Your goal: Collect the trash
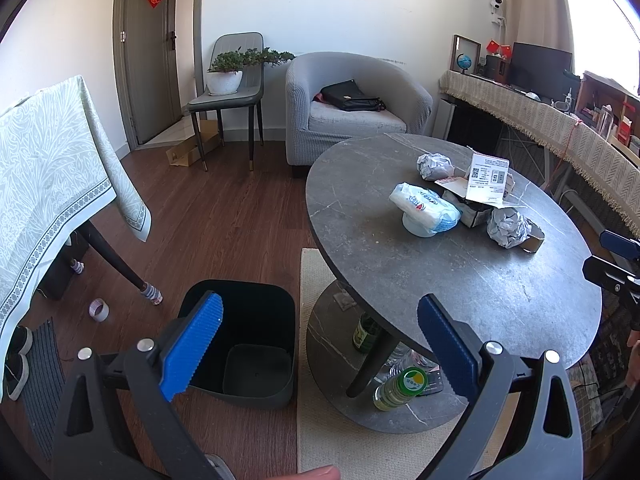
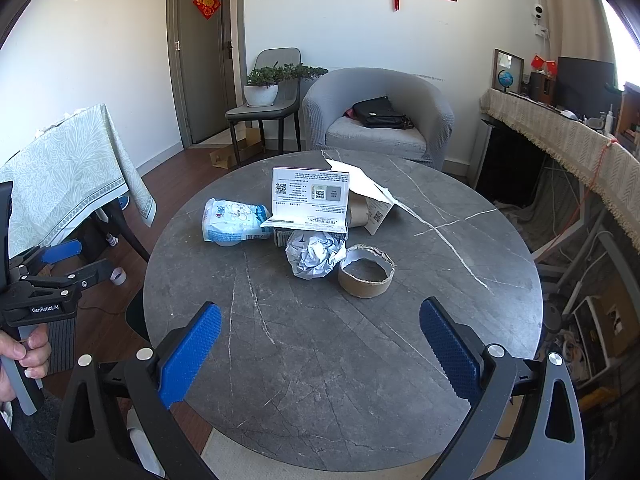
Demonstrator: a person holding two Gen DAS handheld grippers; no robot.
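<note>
From the left wrist view, the left hand-held gripper (image 1: 320,344) is spread wide and holds nothing; its fingers carry ribbed blue pads (image 1: 192,350) on black arms. Below the left pad a black plastic bin (image 1: 260,316) with rounded corners stands open on the dark wood-plank floor, just beside the base of the round counter (image 1: 480,280), whose top is grey stone-like slab with pale veins. The trash lies clustered on the far half of that top: a soft white-and-blue plastic pack (image 1: 426,208), an open cardboard box (image 1: 476,196) with a printed flap standing up, one crumpled grey paper ball (image 1: 435,165) behind it and another crumpled paper ball (image 1: 509,227) in front, touching a cardboard tape core (image 1: 534,240). On the counter's lower shelf stands a green-capped bottle (image 1: 400,388).

From the right wrist view, the right hand-held gripper (image 2: 320,348) is likewise wide apart and empty, its knobbly blue pads (image 2: 190,354) over the near edge of the counter (image 2: 320,360). Here the squat round tape core (image 2: 366,276) lies flat, touching the crumpled paper ball (image 2: 314,256); behind these stands the printed box flap (image 2: 310,196), with the plastic pack (image 2: 234,222) to its left. At the left edge a hand (image 2: 20,356) grips the other device's handle.
</note>
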